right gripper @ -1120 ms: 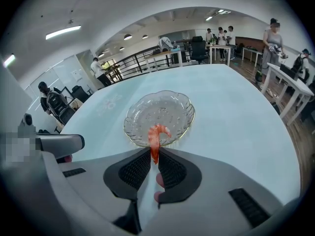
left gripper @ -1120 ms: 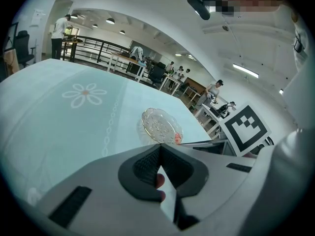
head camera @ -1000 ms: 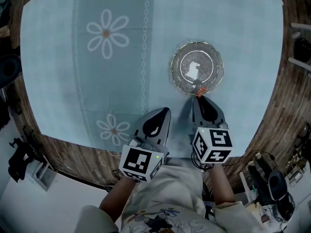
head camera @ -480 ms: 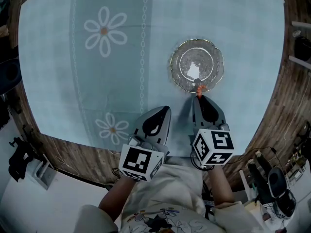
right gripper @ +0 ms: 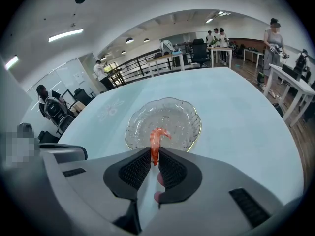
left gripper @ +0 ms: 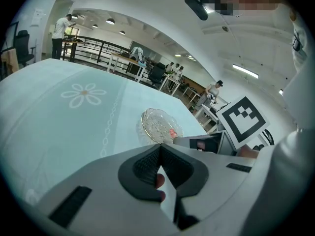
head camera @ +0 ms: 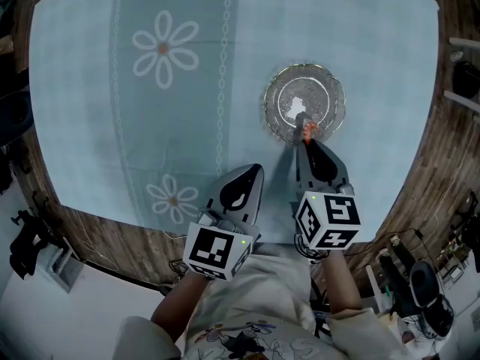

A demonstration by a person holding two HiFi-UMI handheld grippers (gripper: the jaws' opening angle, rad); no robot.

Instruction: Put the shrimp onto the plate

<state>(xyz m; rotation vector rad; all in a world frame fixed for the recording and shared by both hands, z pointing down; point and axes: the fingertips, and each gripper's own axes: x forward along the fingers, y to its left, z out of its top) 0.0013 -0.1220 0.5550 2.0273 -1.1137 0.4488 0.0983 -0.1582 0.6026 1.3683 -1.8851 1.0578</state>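
A round wooden surface (head camera: 429, 156) filled the head view, most of it covered by a pale blue tablecloth (head camera: 90, 126) printed with white daisies, one in the upper left (head camera: 163, 49) and one lower down near the cloth's edge (head camera: 173, 199).

At the lower centre of that view the left hand-held gripper (left gripper: 159, 149) hung over the cloth's near edge. Its jaws were pressed together at the tips with nothing between them, and its marker cube (head camera: 216, 250) sat below. Just to its right, the right hand-held gripper (right gripper: 154, 156) pointed up the frame, its marker cube (head camera: 327, 220) behind it and its tips over the near rim of the plate.

The clear glass plate (head camera: 322, 96), scalloped with a thin gold edge, lay on the cloth right of centre in the upper half of the frame.

The orange shrimp (right gripper: 156, 139) was pinched by one end between the right jaws, which were closed down to its width. Its curled free end stuck out over the plate's inner area. Whether it touched the glass could not be told.
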